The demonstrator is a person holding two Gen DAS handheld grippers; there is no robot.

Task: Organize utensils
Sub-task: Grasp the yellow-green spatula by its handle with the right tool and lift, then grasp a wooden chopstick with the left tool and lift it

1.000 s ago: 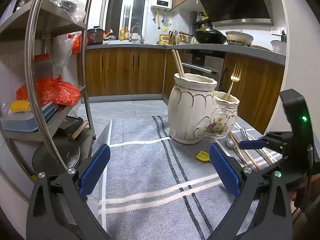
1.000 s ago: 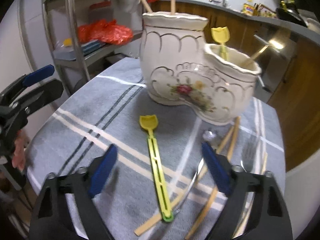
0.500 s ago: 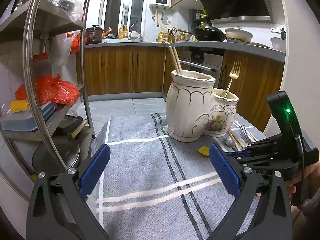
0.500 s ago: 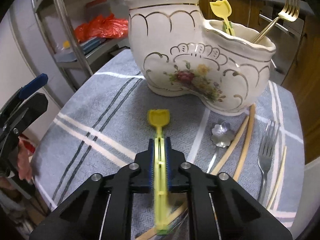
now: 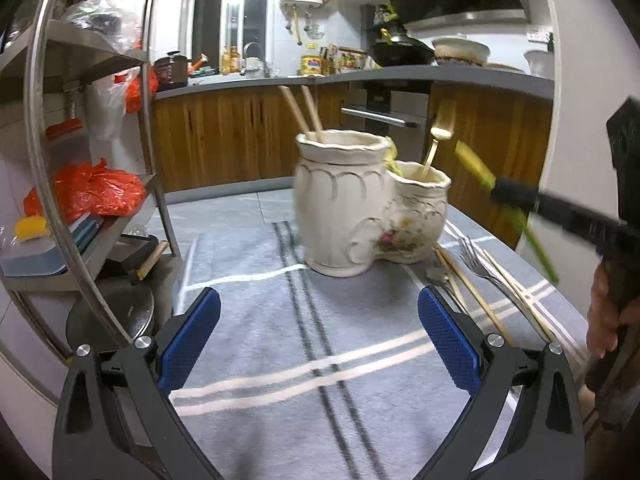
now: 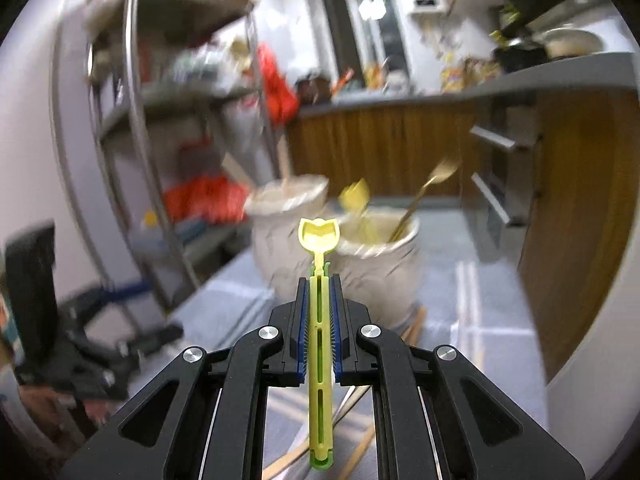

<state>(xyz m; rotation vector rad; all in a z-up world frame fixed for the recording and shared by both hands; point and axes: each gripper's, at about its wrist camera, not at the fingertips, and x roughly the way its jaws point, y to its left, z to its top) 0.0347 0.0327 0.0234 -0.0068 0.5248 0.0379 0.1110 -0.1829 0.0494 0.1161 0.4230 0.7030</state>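
While the left gripper (image 5: 318, 342) is held apart and empty, the yellow pick (image 6: 320, 328) is clamped mid-shaft in the right gripper (image 6: 319, 312), clear of the table, near the holder (image 6: 340, 264). Light, thin, flexible plastic is judged; mid-shaft hold suits.

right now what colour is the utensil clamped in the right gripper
Yellow-green plastic utensil with a tulip-shaped tip, clearest in the right wrist view, shut in the right gripper.
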